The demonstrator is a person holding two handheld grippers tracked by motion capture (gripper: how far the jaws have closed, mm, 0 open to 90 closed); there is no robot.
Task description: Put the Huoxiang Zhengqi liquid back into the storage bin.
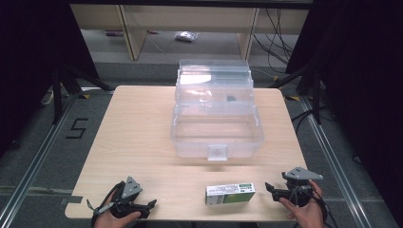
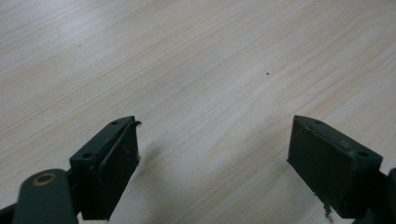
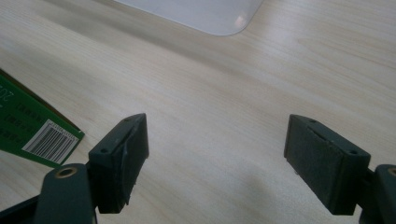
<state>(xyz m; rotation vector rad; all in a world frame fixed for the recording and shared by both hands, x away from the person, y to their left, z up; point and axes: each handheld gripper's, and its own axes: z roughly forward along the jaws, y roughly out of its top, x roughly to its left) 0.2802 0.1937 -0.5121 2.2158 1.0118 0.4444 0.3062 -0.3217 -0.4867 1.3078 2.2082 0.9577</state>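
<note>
A small green and white carton [image 1: 230, 193] lies flat near the table's front edge, between my two hands. My right gripper [image 1: 269, 186] rests just right of it, jaws wide open and pointing at its end, a short gap away. In the right gripper view the carton's barcoded corner [image 3: 44, 135] sits left of the open gripper [image 3: 215, 154], with bare wood between the pads. My left gripper [image 1: 153, 203] lies at the front left, pointing right toward the carton. Its jaws stand open over bare tabletop in the left gripper view [image 2: 214, 154].
A clear plastic storage box [image 1: 216, 135] with its lid raised stands at the table's middle back, its front latch [image 1: 217, 152] facing me. Its rounded corner [image 3: 219, 21] shows in the right gripper view. The table's front edge [image 1: 190, 219] runs just below my hands.
</note>
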